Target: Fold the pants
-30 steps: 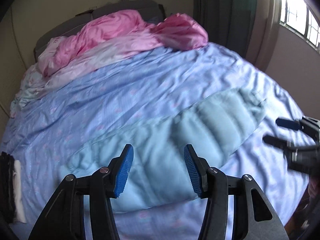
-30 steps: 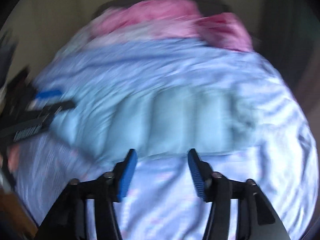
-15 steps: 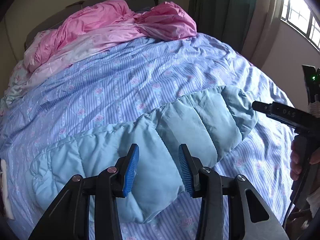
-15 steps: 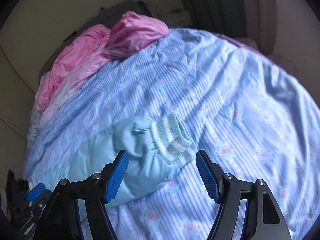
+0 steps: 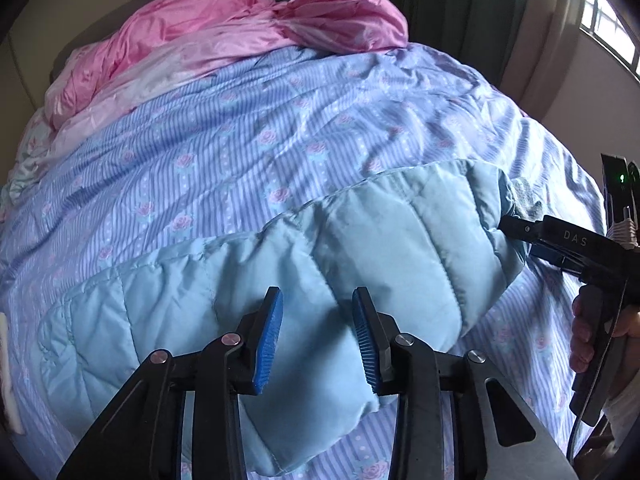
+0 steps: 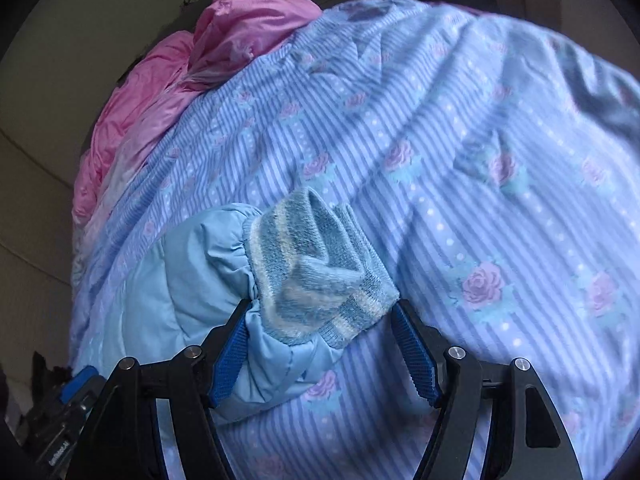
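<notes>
Both grippers have come down onto the pants (image 5: 280,280), which lie across the bed (image 5: 240,140). The left gripper (image 5: 317,338) is closing over the padded middle and pinches nothing yet. The right gripper (image 6: 324,354), half open, now straddles the knitted cuff (image 6: 320,276) without squeezing. Likely the grasp comes next.

Both grippers have dropped closer to the quilted light-blue pants (image 5: 248,280). The left gripper (image 5: 317,336) is closing over the padded leg. The right gripper (image 6: 324,356) has rolled round and now straddles the striped knit cuff (image 6: 320,276), jaws wide.
</notes>
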{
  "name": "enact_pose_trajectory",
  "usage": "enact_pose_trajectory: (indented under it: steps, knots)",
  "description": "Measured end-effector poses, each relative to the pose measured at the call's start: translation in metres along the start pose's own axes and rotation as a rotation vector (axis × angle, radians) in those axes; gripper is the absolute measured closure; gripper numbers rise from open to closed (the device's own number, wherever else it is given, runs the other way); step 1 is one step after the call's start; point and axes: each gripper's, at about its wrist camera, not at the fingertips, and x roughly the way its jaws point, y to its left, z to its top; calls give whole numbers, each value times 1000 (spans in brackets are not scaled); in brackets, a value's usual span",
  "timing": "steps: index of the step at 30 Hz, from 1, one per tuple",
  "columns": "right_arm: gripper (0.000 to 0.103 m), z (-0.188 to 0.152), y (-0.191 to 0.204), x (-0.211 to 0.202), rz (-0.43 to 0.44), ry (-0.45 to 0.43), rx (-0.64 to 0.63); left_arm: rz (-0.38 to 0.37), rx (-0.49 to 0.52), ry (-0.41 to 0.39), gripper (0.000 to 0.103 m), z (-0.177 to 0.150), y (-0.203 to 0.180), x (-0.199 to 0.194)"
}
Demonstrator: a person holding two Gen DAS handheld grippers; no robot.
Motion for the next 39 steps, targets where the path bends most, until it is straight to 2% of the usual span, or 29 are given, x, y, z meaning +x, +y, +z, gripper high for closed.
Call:
enact_pose_trajectory:
  steps: [8,13,16,20,21,22,24,28,31,33,37,38,39]
  knots:
    - [33,4,2,13,8,8,17,4,-13,16,68,-1,5,5]
    - [59,12,6,20,39,35,28,-2,-13,21,68,0,5,5]
    - [64,15,6,14,32,43,42,-4,-14,22,68,1,5,5]
    - [63,11,19,-1,-61,-6,-15,-6,-10,25,68,0,4,4]
    - [57,9,23,-3,-91,-21,-36,-3,-8,25,68,0,3,4]
    - [48,6,26,-5,-131,-29,-46,-3,-7,25,68,0,3,4]
    - [39,3,25,-9,-158,-33,-23,-2,-10,26,68,0,2,4]
    - [39,-5,10,-11,-63,0,80,-3,-11,29,68,-2,1,4]
    - [38,-12,-9,3,41,29,210,-2,-5,31,68,-2,0,5]
    - [35,-12,-16,14,90,29,247,0,0,30,68,-3,-1,5]
    - [33,-6,-10,23,87,29,230,8,2,31,68,-2,-3,7]
    - [34,-5,-7,23,77,25,221,8,0,32,68,-2,-3,7]
    - [43,-2,-3,23,71,18,203,7,-1,33,68,-2,-3,8]
